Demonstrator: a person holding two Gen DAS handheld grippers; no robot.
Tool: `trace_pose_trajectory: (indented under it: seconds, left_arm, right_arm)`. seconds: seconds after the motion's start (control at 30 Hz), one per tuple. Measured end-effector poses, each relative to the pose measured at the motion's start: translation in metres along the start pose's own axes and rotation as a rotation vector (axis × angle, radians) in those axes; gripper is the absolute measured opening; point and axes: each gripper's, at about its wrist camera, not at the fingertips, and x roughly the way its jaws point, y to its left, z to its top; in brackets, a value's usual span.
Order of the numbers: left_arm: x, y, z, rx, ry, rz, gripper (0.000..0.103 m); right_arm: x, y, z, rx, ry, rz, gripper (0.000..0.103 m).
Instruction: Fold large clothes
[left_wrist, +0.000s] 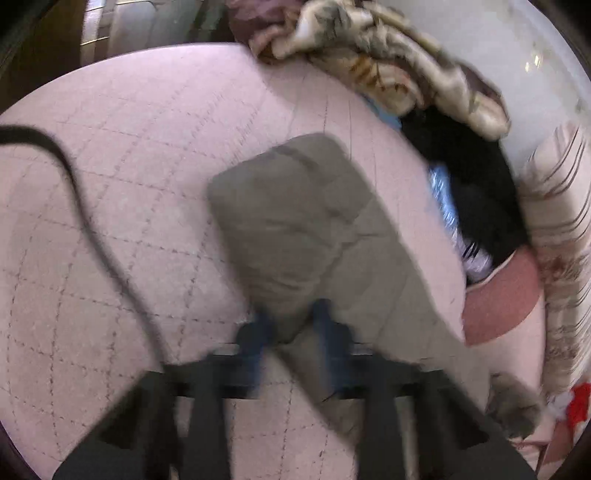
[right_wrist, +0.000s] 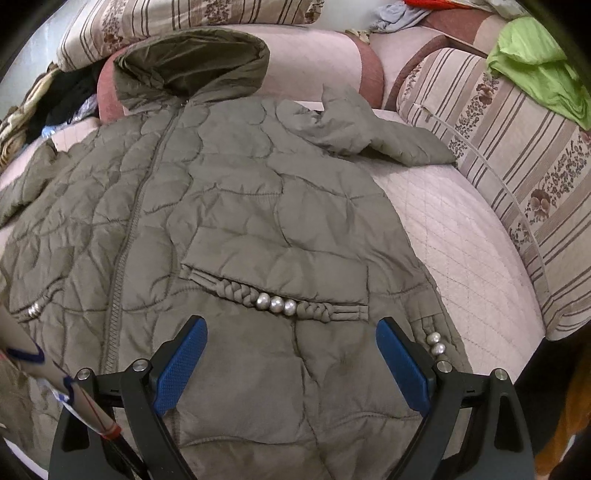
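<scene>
An olive quilted hooded jacket (right_wrist: 229, 206) lies face up on the pink quilted sofa seat (right_wrist: 454, 236), zipper shut, hood (right_wrist: 192, 62) against the backrest. Its right sleeve (right_wrist: 369, 133) is bent across the shoulder. My right gripper (right_wrist: 291, 332) is open, its blue pads hovering over the hem by the braided pocket trim with pearl beads (right_wrist: 275, 304). In the blurred left wrist view, my left gripper (left_wrist: 293, 325) is shut on the jacket's other sleeve (left_wrist: 295, 229), which stretches out from the fingers over the seat (left_wrist: 129, 184).
Striped floral cushions (right_wrist: 517, 155) line the right and back of the sofa. A green cloth (right_wrist: 535, 62) lies on the armrest. A pile of black and patterned clothes (left_wrist: 461, 177) sits by the far edge. A black cable (left_wrist: 92, 229) crosses the left view.
</scene>
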Motion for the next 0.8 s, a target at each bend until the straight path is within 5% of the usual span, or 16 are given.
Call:
trace_pose_trajectory:
  seconds: [0.13, 0.37, 0.6, 0.73, 0.8]
  left_arm:
    - [-0.024, -0.031, -0.011, 0.079, -0.040, 0.012, 0.011]
    - [-0.099, -0.141, -0.071, 0.354, -0.055, -0.171, 0.009]
    - [-0.132, -0.241, -0.208, 0.644, 0.060, -0.362, 0.009]
    - [-0.108, -0.260, -0.293, 0.741, 0.169, -0.379, 0.009]
    - [-0.088, -0.259, -0.326, 0.786, 0.188, -0.320, 0.013]
  right_arm:
    - [-0.004, -0.004, 0.000, -0.002, -0.015, 0.008, 0.095]
    - [-0.020, -0.013, -0.001, 0.032, -0.059, 0.072, 0.092]
    - [-0.038, -0.028, -0.008, 0.089, -0.091, 0.129, 0.092]
    - [-0.047, -0.043, -0.011, 0.116, -0.108, 0.134, 0.092]
    - [-0.049, -0.050, -0.013, 0.124, -0.109, 0.129, 0.093]
